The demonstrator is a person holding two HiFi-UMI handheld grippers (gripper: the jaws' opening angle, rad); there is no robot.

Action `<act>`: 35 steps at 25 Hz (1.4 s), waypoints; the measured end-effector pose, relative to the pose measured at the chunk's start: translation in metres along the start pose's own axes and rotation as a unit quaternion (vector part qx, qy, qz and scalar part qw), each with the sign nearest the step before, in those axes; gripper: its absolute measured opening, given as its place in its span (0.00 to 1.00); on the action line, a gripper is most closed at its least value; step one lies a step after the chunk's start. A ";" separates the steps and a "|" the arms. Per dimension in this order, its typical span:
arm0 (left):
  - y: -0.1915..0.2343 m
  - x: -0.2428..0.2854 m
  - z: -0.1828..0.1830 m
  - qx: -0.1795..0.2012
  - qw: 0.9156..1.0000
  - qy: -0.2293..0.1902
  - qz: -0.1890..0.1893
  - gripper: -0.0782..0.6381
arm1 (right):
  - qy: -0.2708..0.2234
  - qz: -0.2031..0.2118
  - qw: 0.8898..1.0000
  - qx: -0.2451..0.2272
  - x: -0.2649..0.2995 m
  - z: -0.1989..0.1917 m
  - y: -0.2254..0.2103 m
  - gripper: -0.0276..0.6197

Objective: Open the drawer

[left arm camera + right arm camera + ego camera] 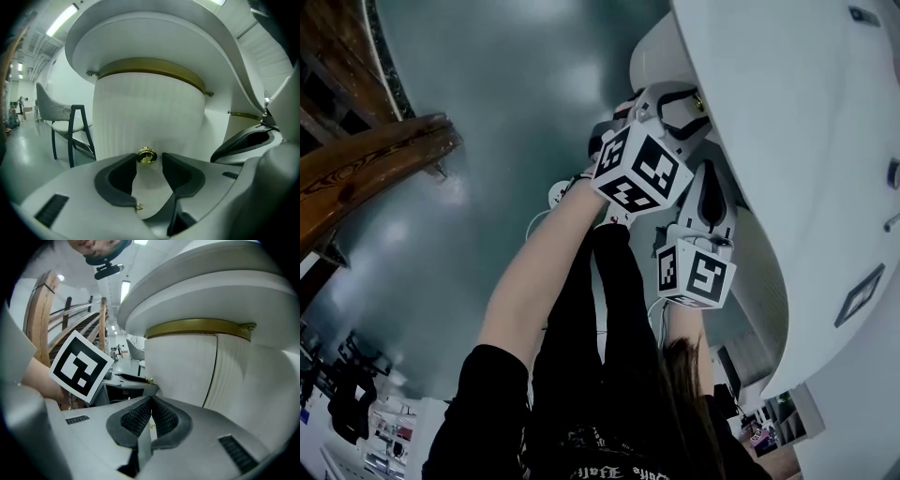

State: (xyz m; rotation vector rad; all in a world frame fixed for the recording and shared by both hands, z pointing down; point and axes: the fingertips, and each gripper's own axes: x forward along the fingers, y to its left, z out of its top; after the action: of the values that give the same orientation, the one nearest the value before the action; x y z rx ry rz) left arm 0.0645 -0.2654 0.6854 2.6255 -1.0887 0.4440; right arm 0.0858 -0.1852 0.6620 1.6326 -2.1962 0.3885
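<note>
Left claw (149, 163) jaws apart, brass knob (146, 156) between tips | right claw (150, 405) pressed together, empty | floor (28, 154) room left of ribbed drawer front (150, 112).

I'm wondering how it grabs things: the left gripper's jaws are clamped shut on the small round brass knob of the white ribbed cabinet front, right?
Not clamped: the left gripper view shows the left gripper with jaws apart, the small round brass knob of the white ribbed cabinet front in the gap at their tips.
</note>
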 end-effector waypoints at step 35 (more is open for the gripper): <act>0.003 -0.012 0.010 0.008 0.999 -0.012 0.045 0.27 | 0.009 0.028 0.999 0.043 -0.033 0.021 -0.001 0.08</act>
State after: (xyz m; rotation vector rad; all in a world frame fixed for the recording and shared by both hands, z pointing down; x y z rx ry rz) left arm 0.0566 -0.2634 0.6717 2.6098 -1.2209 0.4420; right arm 0.0920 -0.1665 0.6289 1.6076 -2.2445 0.5170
